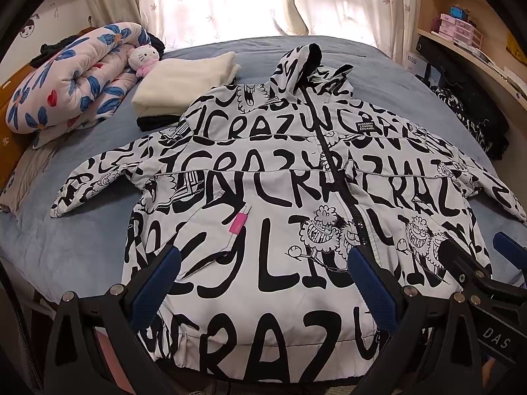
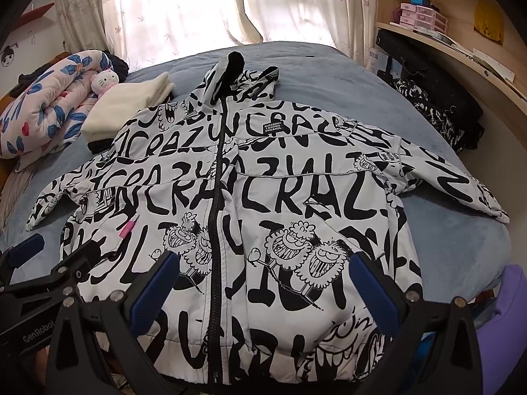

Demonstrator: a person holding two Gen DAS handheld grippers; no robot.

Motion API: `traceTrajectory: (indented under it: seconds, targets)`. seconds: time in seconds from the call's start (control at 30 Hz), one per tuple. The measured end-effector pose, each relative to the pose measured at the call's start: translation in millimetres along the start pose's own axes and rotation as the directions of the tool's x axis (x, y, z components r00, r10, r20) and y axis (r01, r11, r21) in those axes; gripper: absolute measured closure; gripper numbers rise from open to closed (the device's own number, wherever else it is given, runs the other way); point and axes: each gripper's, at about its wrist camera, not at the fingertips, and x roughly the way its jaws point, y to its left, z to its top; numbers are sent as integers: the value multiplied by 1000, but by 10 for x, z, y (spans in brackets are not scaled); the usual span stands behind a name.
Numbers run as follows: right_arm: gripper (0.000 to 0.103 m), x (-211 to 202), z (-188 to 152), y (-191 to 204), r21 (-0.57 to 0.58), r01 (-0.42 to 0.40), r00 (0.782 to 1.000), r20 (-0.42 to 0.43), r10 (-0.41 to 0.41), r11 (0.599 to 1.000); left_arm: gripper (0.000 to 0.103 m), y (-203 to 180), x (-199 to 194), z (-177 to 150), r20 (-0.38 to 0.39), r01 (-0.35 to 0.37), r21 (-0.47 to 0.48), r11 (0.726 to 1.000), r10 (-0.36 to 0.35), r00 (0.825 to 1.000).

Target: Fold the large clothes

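A white hooded jacket (image 1: 263, 177) printed with black letters and cartoon faces lies flat and zipped on the blue bed, front up, sleeves spread to both sides, hood pointing to the window. It also fills the right wrist view (image 2: 250, 191). My left gripper (image 1: 263, 279) is open and empty, hovering over the jacket's lower left part near the hem. My right gripper (image 2: 263, 283) is open and empty over the lower right part. The right gripper (image 1: 474, 256) shows at the right of the left wrist view; the left gripper (image 2: 49, 263) shows at the left of the right wrist view.
A folded cream garment (image 1: 187, 79) on a black one lies beside the jacket's left shoulder. A rolled floral quilt (image 1: 72, 79) and a Hello Kitty plush (image 1: 141, 59) sit at the far left. Dark clothes (image 1: 467, 115) lie by the wooden shelves (image 1: 461, 33) on the right. A purple thing (image 2: 513, 296) is at the bed's right edge.
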Motion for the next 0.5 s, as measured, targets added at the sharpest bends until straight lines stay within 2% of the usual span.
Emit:
traceTrajectory:
  seconds: [0.5]
  targets:
    - [0,-11,-11,-26,3,-5,1000,0,5,1000,3,-13,-5,13,-1,-4,1,1000,4,1000]
